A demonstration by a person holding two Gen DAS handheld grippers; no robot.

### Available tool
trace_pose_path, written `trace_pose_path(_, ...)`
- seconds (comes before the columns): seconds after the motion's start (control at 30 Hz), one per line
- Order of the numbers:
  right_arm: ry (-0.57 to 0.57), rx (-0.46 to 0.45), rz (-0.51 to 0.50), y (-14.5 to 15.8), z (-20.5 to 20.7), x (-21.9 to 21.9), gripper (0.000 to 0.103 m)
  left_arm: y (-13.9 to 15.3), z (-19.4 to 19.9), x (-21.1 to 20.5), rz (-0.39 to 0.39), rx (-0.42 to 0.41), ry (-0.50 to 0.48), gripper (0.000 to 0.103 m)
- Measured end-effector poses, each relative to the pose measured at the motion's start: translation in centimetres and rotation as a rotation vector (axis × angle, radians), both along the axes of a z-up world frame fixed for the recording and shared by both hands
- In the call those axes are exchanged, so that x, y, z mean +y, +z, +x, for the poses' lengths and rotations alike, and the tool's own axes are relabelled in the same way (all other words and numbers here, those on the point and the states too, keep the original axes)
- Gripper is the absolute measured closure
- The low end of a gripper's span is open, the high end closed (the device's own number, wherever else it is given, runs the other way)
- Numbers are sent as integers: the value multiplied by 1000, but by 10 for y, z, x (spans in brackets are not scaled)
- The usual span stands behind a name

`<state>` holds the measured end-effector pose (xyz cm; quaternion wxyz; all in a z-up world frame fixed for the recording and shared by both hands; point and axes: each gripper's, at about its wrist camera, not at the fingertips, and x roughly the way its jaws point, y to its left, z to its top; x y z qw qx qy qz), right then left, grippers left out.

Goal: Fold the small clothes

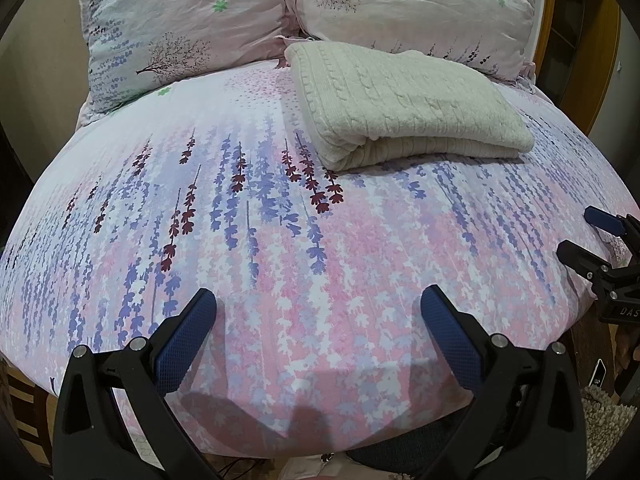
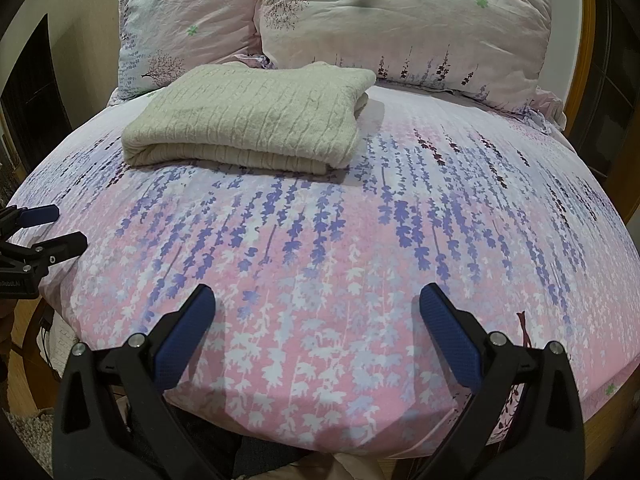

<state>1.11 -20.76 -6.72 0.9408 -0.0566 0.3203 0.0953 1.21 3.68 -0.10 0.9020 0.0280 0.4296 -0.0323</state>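
Note:
A cream cable-knit sweater (image 1: 404,106) lies folded into a neat rectangle on the bed, close to the pillows; the right wrist view shows the sweater (image 2: 248,120) at upper left. My left gripper (image 1: 318,304) hovers over the near part of the bed, open, with nothing between its blue pads. My right gripper (image 2: 318,304) is open and empty too, well short of the sweater. Each gripper shows in the other's view: the right gripper (image 1: 588,236) at the right edge, the left gripper (image 2: 56,226) at the left edge.
The bed sheet (image 1: 280,240) has a pink and purple flower print. Two matching pillows (image 1: 180,20) (image 2: 404,20) lean at the head of the bed. A wooden bed frame (image 2: 588,40) rises at the right. Floor and a rug (image 1: 604,412) lie below the near edge.

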Motion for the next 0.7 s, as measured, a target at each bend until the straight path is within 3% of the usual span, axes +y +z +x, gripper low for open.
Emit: trace_pose_path(0.7, -1, -1, 1, 0, -1, 0, 2, 0, 0, 0, 0, -1, 3, 1)
